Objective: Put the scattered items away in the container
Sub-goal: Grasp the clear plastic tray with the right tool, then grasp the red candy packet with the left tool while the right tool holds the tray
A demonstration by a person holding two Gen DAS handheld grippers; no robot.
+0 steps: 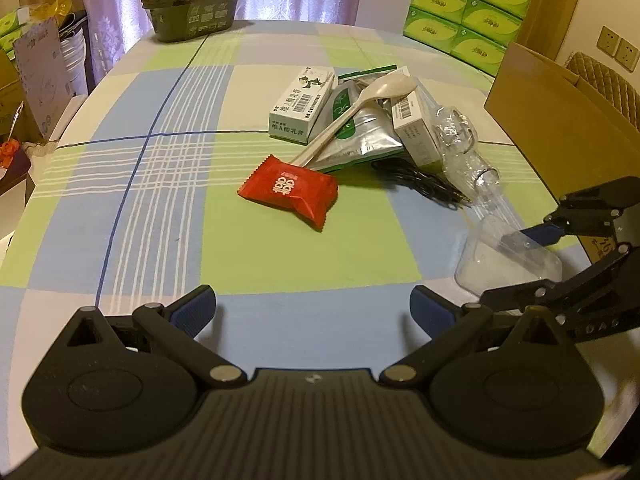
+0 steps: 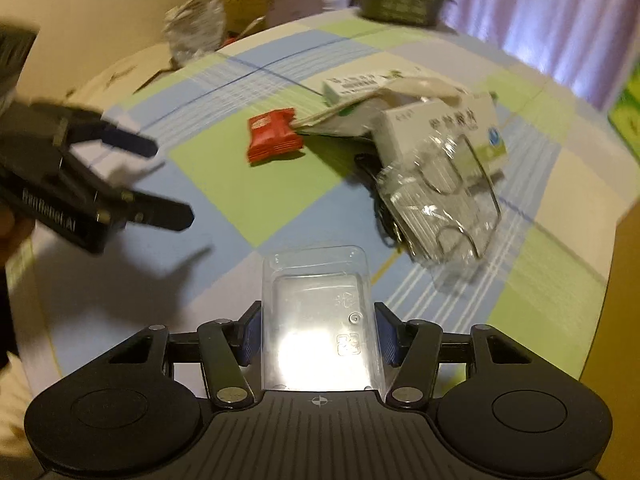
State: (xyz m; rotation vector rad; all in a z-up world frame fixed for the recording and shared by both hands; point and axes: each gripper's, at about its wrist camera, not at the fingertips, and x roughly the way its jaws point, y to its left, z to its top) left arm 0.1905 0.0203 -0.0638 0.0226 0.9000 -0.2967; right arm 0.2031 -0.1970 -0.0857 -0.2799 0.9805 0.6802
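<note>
My right gripper holds a clear plastic tray, with the two blue pads pressed on its sides. In my left camera this tray shows at about 3 o'clock, just over the checked tablecloth, and the right gripper comes in from the right edge. My left gripper is spread wide with nothing between the fingers. In the right camera it sits at 9 o'clock, above the cloth.

The other items lie in a heap at about 1 o'clock from my left gripper. The red packet is the nearest, and the handle of the beige spoon touches its far edge. The spoon rests across a silver pouch. A white box with green print is on the left of the pouch, and a smaller white box is on the right. A crumpled clear plastic shell leans on this small box, and a black cable lies under it. The cardboard box stands at 2 o'clock, on the right edge of the table.
</note>
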